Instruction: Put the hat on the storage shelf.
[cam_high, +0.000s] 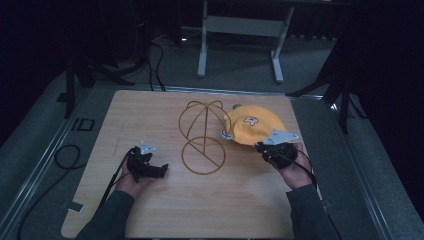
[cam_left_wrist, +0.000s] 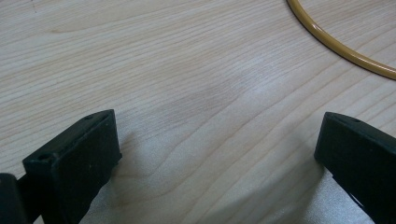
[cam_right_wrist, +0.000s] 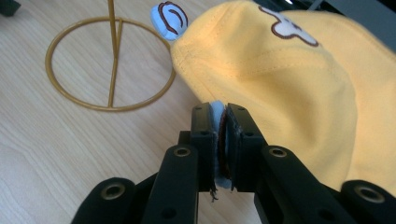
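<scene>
- Our right claw (cam_right_wrist: 219, 140) pinches a white ear-like flap at the rim of the yellow cap (cam_high: 252, 127), lifted at the bench's (cam_high: 150, 210) right side.
- The gold wire stand (cam_high: 202, 135) rises just left of the cap, close beside it.
- Our left claw (cam_high: 150, 170) rests spread on bare wood, well apart.

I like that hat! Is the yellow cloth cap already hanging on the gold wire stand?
No, the yellow cloth cap sits beside the gold wire stand, pinched by the right hand-held gripper.
</scene>
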